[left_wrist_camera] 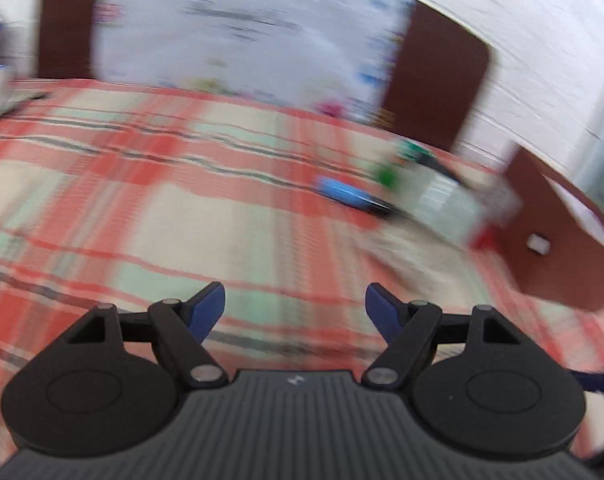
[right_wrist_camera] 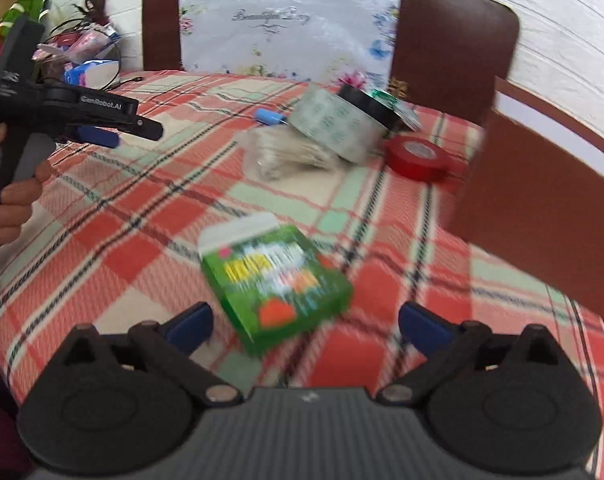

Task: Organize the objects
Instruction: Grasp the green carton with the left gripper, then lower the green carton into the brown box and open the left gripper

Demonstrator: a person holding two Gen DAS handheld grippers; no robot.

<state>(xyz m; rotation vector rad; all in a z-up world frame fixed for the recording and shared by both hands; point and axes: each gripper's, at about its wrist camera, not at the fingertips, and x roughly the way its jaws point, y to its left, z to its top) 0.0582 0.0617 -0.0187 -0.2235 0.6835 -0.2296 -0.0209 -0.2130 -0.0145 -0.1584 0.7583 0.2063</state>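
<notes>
On the plaid cloth [right_wrist_camera: 113, 216], a green box [right_wrist_camera: 275, 280] is seen just ahead of the right gripper [right_wrist_camera: 306, 322], whose fingers are spread wide and empty. Light, crushable cardboard is judged best taken across its long sides. Beyond the box, tape rolls [right_wrist_camera: 416, 156] are piled; the left gripper [left_wrist_camera: 295, 307] is held open, gripping nothing.

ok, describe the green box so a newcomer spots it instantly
On the plaid tablecloth, look nearest the right gripper, just ahead of its open fingers. The green box lies flat there, alone, well apart from the tape rolls further back; it is the only bright green carton with a white flap.
</notes>
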